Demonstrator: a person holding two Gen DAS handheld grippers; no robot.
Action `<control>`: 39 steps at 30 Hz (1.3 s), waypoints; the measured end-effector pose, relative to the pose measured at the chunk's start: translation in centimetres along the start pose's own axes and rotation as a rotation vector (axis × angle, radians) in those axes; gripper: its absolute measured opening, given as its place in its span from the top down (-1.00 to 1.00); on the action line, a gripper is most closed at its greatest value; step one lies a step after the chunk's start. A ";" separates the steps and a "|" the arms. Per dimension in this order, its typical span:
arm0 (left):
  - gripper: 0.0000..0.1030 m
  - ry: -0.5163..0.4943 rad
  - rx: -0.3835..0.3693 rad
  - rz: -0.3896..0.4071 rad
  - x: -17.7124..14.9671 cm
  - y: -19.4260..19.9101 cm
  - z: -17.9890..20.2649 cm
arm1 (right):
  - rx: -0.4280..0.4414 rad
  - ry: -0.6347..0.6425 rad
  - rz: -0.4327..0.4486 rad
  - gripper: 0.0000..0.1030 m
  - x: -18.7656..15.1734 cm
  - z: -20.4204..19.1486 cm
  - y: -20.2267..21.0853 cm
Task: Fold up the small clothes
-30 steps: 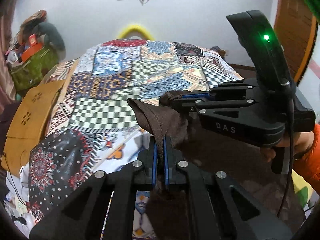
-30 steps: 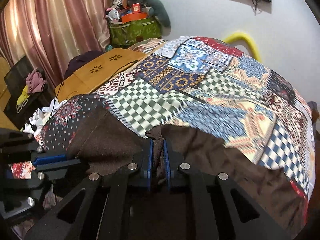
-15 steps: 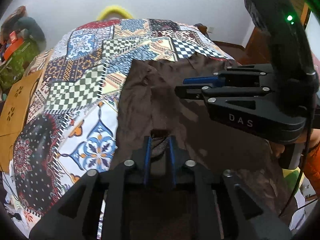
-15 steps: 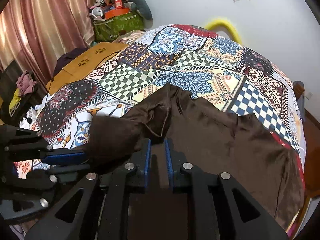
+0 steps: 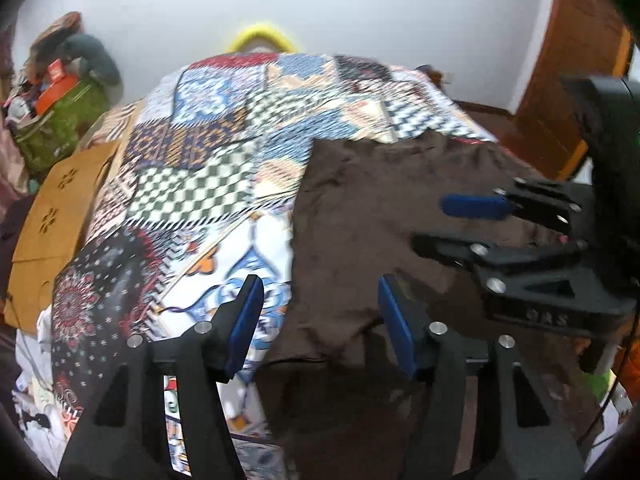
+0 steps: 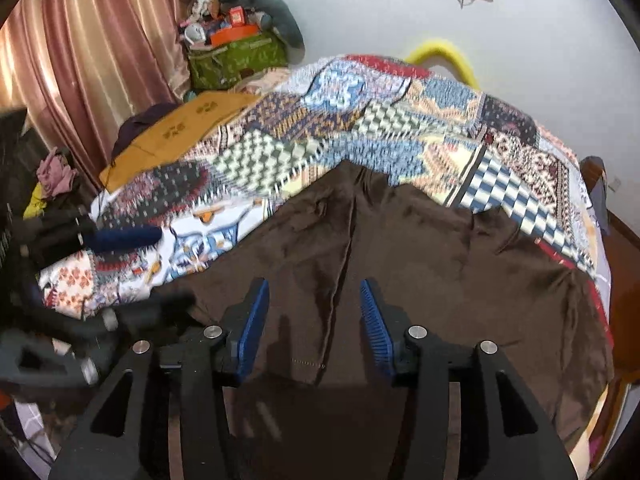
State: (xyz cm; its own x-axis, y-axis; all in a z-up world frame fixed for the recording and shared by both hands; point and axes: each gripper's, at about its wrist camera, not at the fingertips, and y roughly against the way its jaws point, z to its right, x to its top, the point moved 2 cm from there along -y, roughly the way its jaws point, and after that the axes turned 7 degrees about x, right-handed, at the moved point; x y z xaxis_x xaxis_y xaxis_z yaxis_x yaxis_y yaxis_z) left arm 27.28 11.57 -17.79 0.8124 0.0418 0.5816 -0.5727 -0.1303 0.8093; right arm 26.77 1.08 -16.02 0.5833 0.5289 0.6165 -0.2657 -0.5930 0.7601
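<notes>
A dark brown garment [image 5: 372,216] lies spread on the patchwork bedspread [image 5: 208,152]; it also shows in the right wrist view [image 6: 420,256]. My left gripper [image 5: 320,316] is open and empty above the garment's near left edge. My right gripper [image 6: 310,316] is open and empty over the garment's near hem, beside a lengthwise crease. The right gripper shows in the left wrist view [image 5: 460,224], over the garment's right part. The left gripper shows blurred in the right wrist view [image 6: 136,272] at the left.
A tan board [image 5: 52,216] lies along the bed's left side. A green bag with clutter [image 6: 236,56] stands by the pink curtain [image 6: 100,52]. A wooden door [image 5: 576,68] is at the right. A yellow hoop [image 5: 262,36] is behind the bed.
Both grippers have opened and let go of the brown garment. It now lies flat on the bed. Both grippers have pulled back towards the near edge.
</notes>
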 end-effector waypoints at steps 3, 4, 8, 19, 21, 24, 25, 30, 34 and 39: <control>-0.14 0.012 0.033 -0.049 -0.8 -1.7 -1.3 | -0.010 -0.013 -0.035 0.15 -0.9 0.0 -1.2; -0.14 0.017 0.038 -0.064 -1.0 -2.2 -1.6 | -0.009 -0.023 -0.050 0.15 -1.2 0.2 -1.8; -0.14 0.041 0.054 -0.114 -2.1 -4.0 -2.7 | -0.020 -0.044 -0.082 0.15 -2.0 0.3 -2.4; -0.15 0.036 0.041 -0.046 0.1 -0.9 -1.9 | -0.061 -0.084 0.031 0.15 -1.3 0.5 2.3; -0.20 0.026 0.032 -0.020 1.0 0.2 -1.3 | -0.072 -0.092 0.055 0.15 -1.1 0.7 3.7; -0.27 0.005 0.028 0.021 2.2 1.6 -0.1 | -0.096 -0.107 0.091 0.15 -1.0 1.1 5.9; -0.27 -0.001 0.026 0.030 2.5 1.9 0.2 | -0.108 -0.113 0.105 0.15 -1.1 1.3 6.9; -0.38 -0.024 -0.005 0.068 4.6 3.5 2.7 | -0.156 -0.141 0.150 0.15 -1.4 2.7 10.6; -0.52 -0.039 -0.016 0.093 6.0 4.2 4.5 | -0.198 -0.171 0.183 0.12 -2.1 4.3 13.3; -0.68 -0.068 -0.032 0.083 7.3 3.2 6.7 | -0.249 -0.234 0.203 0.09 -4.1 7.1 15.7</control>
State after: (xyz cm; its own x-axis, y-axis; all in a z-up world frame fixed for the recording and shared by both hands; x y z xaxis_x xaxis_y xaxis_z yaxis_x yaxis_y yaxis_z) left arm 32.07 4.81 -11.52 0.7670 -0.0355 0.6407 -0.6407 -0.0988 0.7614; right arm 25.71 -14.67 -8.07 0.6512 0.2468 0.7177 -0.5545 -0.4909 0.6719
